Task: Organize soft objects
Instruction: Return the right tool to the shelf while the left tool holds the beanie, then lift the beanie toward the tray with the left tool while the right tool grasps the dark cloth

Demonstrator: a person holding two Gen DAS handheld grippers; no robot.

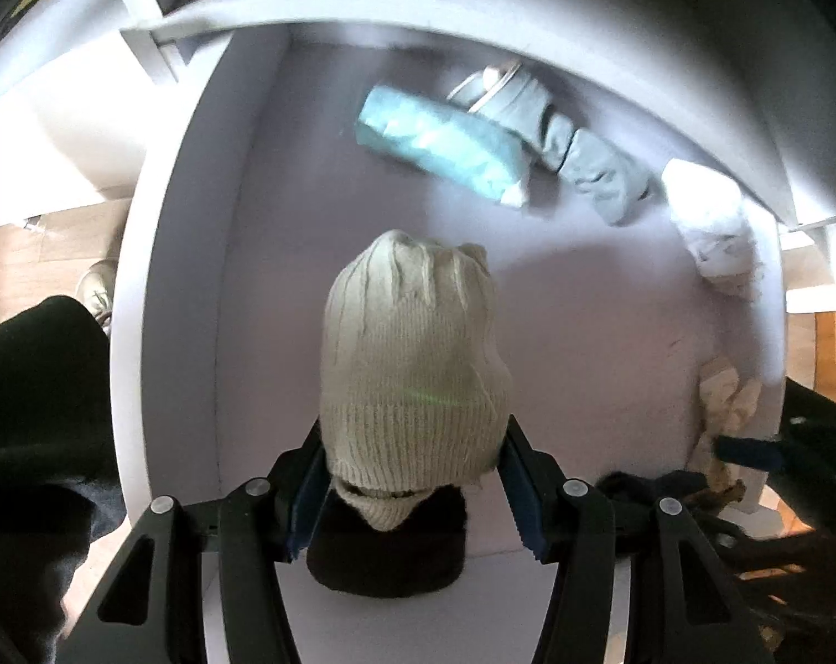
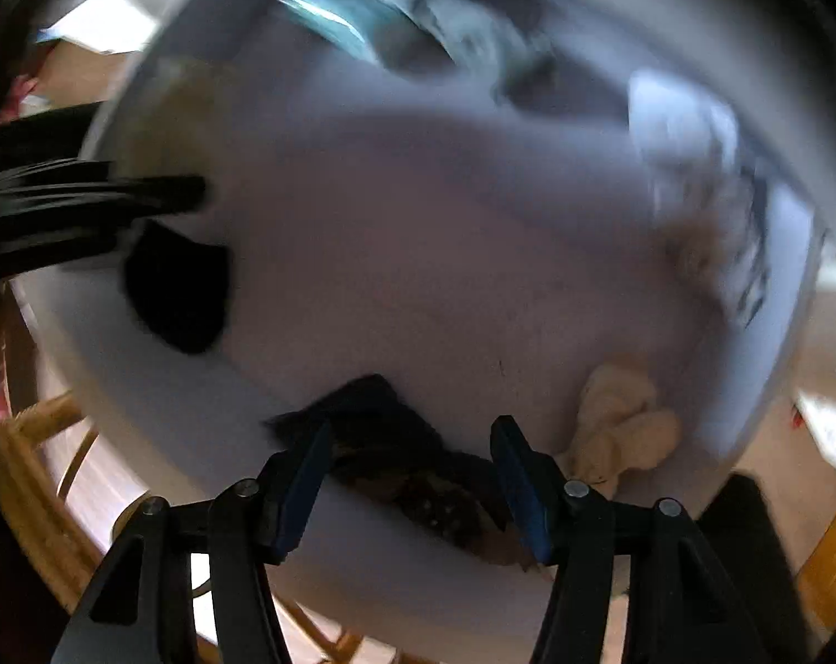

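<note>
My left gripper (image 1: 412, 431) points down and is shut on the ribbed hem of a cream knit beanie (image 1: 412, 332), held a little above the white table (image 1: 285, 221). A black hat (image 1: 387, 559) lies on the table right under it. In the blurred right wrist view, my right gripper (image 2: 412, 442) stands open just above a dark brown and black cloth (image 2: 406, 465) near the table's front edge, with no pad pressing on it. The same black hat (image 2: 180, 293) lies to its left, below the blurred left gripper (image 2: 86, 205).
At the back of the table lie a teal folded cloth (image 1: 440, 146), a grey garment (image 1: 583, 155) and a white cloth (image 1: 711, 221). Cream mittens (image 2: 622, 426) lie at the right front. A wicker chair (image 2: 30, 470) stands by the table. A person's dark clothing (image 1: 30, 415) fills the left.
</note>
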